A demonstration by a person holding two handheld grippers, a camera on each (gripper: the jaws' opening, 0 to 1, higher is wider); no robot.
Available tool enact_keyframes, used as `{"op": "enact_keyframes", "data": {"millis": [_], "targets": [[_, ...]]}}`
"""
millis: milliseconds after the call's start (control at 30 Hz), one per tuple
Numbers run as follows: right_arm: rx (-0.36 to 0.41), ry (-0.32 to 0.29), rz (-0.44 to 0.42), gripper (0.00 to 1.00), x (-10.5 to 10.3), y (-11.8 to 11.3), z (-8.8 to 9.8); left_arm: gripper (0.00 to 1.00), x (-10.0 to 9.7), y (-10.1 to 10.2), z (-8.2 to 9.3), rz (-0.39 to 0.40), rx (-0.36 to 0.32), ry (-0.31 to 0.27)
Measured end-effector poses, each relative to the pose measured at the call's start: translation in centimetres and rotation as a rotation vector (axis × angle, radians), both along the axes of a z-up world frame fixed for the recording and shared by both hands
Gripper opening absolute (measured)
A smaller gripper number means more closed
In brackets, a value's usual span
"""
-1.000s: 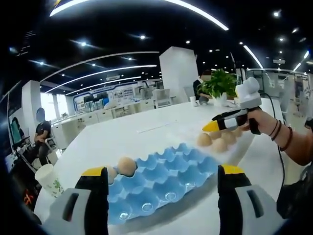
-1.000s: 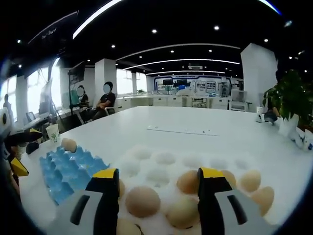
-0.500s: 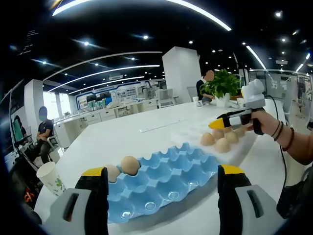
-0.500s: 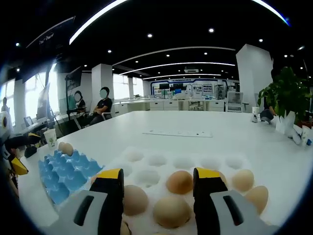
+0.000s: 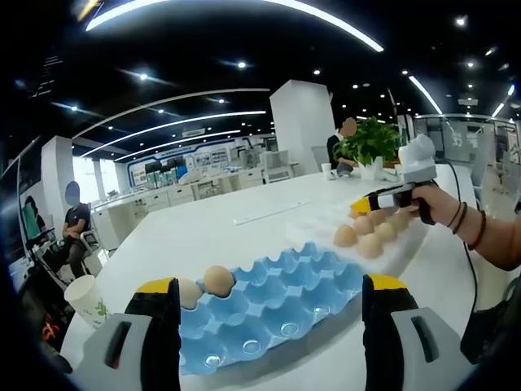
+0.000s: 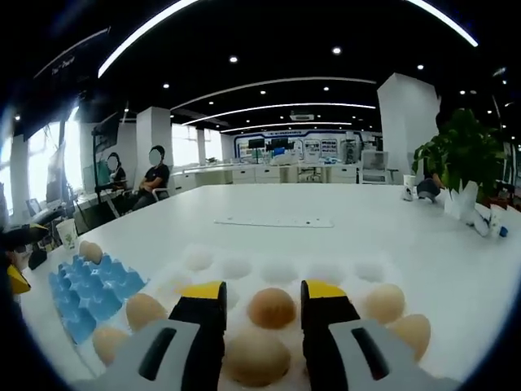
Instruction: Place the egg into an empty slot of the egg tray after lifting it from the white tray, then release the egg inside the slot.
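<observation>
My left gripper [image 5: 270, 285] hangs open over the near side of the blue egg tray [image 5: 277, 303]. Two brown eggs [image 5: 217, 279] sit in the tray's far-left slots; the other slots are bare. To its right lies the white tray [image 5: 313, 230] with several brown eggs. My right gripper [image 5: 373, 204], held by a hand, hovers low over them. In the right gripper view, the right gripper [image 6: 262, 291] has its jaws narrowed to either side of one brown egg [image 6: 271, 308], which rests in the white tray [image 6: 269, 267]. Thin gaps show beside it. The blue egg tray [image 6: 91, 292] lies at the left.
A paper cup [image 5: 88, 298] stands off the blue tray's left end. A flat white strip [image 6: 273, 221] lies mid-table. A potted plant [image 6: 460, 155] and small items stand at the far right. People sit beyond the table's left edge.
The right gripper's jaws have drawn closer together and come in around one egg in the white tray. The left gripper has hardly moved.
</observation>
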State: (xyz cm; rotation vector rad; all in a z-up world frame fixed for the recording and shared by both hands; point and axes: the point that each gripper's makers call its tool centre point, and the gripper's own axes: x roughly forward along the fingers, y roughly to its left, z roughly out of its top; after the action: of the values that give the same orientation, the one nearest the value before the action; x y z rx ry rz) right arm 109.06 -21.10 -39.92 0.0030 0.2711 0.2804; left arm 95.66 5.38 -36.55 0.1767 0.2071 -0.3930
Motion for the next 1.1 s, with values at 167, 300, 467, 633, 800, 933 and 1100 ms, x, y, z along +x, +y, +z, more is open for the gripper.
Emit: {"op": "enact_keyframes", "data": {"millis": [167,300,467,633,800,933,1100], "targets": [[-0.025,0.044,-0.013,0.35,0.3,-0.3,-0.8,0.95,0.1,0.2,0.2,0.001,0.011,-0.005],[-0.036,0.077,-0.017,0.32,0.9,-0.1,-1.5,0.95,0.4,0.3,0.3,0.004,0.013,-0.007],[-0.030,0.111,-0.038,0.32,1.3,0.0,-1.7,0.95,0.5,0.1,0.3,0.000,0.010,-0.010],[-0.032,0.145,-0.073,0.31,1.7,0.0,-2.1,0.95,0.6,0.1,0.3,-0.001,0.016,-0.006],[-0.008,0.162,-0.120,0.27,1.8,-0.5,-2.2,0.95,0.7,0.6,0.3,0.009,0.018,-0.009],[-0.004,0.169,-0.126,0.25,2.0,-0.5,-2.1,0.95,0.8,1.0,0.1,0.017,0.018,-0.004],[0.022,0.163,-0.134,0.24,1.9,-0.4,-2.1,0.94,0.9,1.1,0.0,0.016,0.018,-0.001]]}}
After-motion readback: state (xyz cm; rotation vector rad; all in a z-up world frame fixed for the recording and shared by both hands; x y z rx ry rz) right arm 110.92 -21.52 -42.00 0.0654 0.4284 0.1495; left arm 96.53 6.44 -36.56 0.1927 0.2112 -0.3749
